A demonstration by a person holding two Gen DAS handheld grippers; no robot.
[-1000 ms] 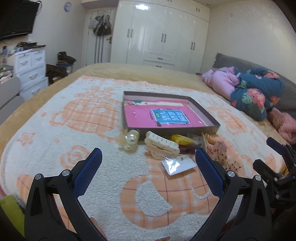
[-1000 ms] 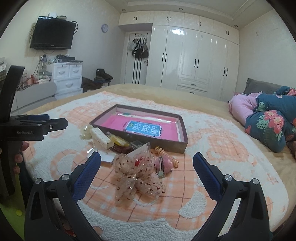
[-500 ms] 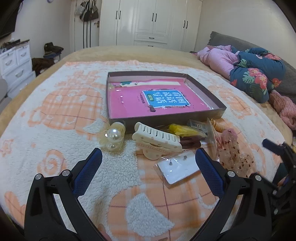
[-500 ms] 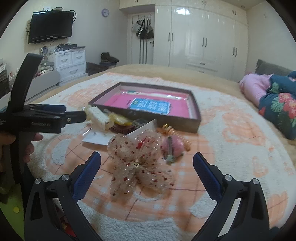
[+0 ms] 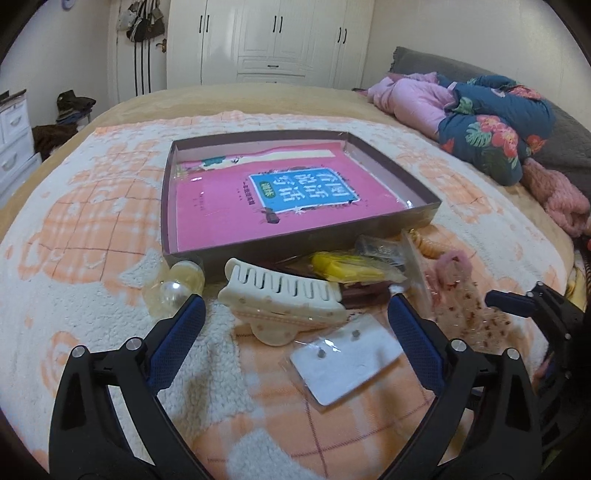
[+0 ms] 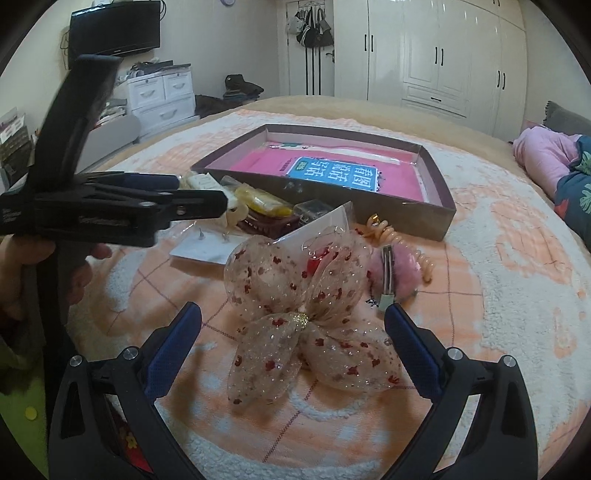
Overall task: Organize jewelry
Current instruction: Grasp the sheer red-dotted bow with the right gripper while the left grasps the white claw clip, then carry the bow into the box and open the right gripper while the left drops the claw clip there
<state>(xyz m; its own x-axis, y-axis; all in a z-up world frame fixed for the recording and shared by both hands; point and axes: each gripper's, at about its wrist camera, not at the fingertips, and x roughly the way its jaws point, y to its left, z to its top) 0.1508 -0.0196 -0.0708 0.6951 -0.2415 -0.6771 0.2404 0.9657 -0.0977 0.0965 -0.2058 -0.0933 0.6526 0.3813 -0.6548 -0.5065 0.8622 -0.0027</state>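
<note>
Both wide apart: left hand-held gripper (image 5: 295, 314) hovers over cream hair claw (image 5: 282, 301); right hand-held gripper (image 6: 293, 321) frames sheer bow (image 6: 306, 314).

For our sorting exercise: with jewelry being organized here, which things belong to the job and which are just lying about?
Job:
box
white claw clip
sheer bow
earring card
pearl clip
pink fluffy clip
spiral tie

Lying about:
pink and floral bedding
drawers
TV
hanging bags

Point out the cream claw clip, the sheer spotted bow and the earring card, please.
cream claw clip (image 5: 284, 295): left wrist view, on its toothed upper jaw.
sheer spotted bow (image 6: 306, 314): right wrist view, near its gold centre knot.
earring card (image 5: 347, 354): left wrist view, on the white card between the two studs.
</note>
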